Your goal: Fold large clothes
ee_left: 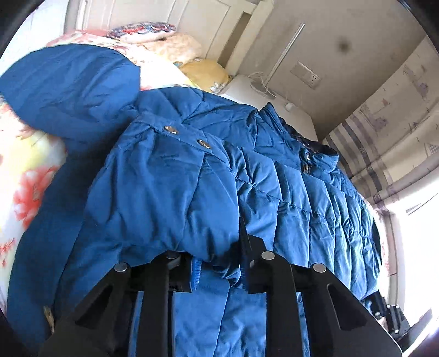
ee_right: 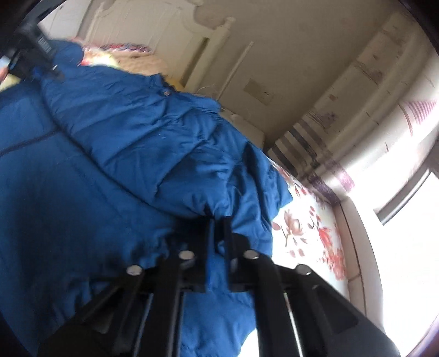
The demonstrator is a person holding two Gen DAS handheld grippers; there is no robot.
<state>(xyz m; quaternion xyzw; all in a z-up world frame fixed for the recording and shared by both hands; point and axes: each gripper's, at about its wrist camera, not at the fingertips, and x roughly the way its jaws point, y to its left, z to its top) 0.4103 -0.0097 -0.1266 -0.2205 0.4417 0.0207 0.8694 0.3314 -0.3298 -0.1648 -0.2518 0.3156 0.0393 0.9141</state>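
Now jacket [ee_right: 115, 142] pinched in right gripper [ee_right: 216, 222]

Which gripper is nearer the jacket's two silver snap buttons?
Left. The left gripper grips the blue jacket just below the snap buttons; the right gripper holds an edge beside the floral sheet.

This is a home bedroom: a bed [ee_left: 27, 170] with a floral sheet, stacked pillows [ee_left: 164, 41] against a white headboard [ee_left: 170, 13], a wall socket [ee_left: 306, 74], and patterned curtains [ee_left: 389, 131] beside a bright window [ee_right: 411, 219].
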